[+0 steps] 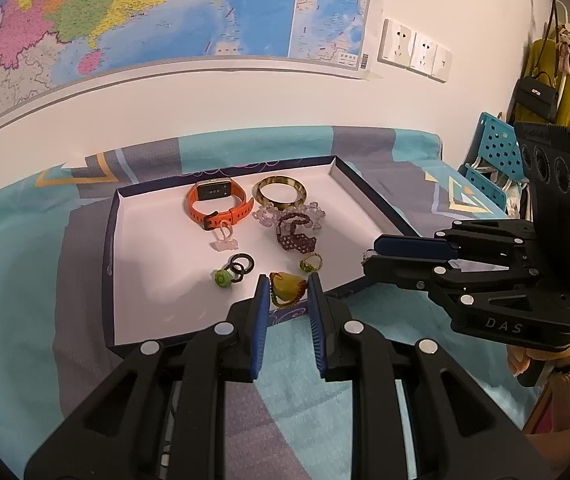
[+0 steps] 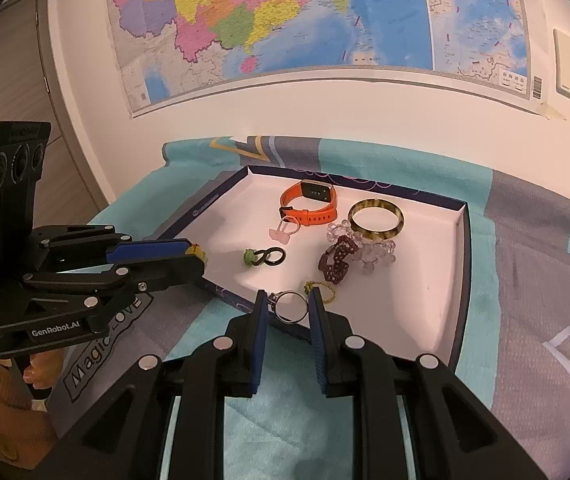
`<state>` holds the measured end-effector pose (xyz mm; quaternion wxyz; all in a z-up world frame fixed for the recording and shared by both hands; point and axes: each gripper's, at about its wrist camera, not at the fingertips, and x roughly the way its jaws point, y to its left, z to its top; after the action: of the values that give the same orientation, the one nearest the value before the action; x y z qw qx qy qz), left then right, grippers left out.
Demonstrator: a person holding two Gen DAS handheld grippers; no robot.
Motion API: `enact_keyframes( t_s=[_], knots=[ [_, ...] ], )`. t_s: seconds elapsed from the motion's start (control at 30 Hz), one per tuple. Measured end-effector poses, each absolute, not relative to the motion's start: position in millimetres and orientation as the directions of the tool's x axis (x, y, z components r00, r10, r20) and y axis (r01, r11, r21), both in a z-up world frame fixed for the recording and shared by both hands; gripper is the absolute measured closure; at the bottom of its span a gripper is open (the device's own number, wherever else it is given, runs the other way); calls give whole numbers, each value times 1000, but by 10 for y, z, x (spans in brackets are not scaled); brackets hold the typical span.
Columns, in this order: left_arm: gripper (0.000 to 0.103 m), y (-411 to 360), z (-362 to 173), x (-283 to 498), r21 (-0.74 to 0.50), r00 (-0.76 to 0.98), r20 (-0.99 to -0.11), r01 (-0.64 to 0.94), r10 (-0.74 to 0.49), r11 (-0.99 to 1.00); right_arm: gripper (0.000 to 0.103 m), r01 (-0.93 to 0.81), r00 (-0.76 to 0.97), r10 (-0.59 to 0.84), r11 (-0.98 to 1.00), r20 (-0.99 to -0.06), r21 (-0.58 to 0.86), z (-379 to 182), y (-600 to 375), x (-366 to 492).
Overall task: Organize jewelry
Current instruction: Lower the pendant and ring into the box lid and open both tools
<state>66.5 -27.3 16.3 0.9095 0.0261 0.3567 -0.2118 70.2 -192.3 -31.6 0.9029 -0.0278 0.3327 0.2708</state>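
A white-lined box tray (image 1: 157,272) lies on the bed and holds the jewelry. My left gripper (image 1: 287,282) is shut on a yellow-green bead pendant (image 1: 287,289) over the tray's near edge. My right gripper (image 2: 287,298) is shut on a silver ring (image 2: 291,307), also at the near rim of the tray (image 2: 425,280). Inside the tray lie an orange watch (image 1: 217,202), an amber bangle (image 1: 280,194), a clear bead bracelet (image 1: 313,214), a dark red bead bracelet (image 1: 295,236), a pink butterfly ring (image 1: 225,240), black rings with a green bead (image 1: 235,268) and a small green ring (image 1: 311,262).
A teal and grey blanket (image 1: 325,148) covers the bed under the tray. A map (image 1: 165,8) and wall sockets (image 1: 413,50) are on the wall behind. A blue perforated rack (image 1: 493,148) and hanging bags stand at the right. A person's hand (image 1: 545,356) holds the right gripper.
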Motion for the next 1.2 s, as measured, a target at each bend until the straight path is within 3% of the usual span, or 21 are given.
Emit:
enact_keyframes(
  t_s=[1.2],
  knots=[
    [83,-325,114,880,-101,655,-675,375,-340,921,84,-492,632,460,860,-624,136,-357,-1882,884]
  ],
)
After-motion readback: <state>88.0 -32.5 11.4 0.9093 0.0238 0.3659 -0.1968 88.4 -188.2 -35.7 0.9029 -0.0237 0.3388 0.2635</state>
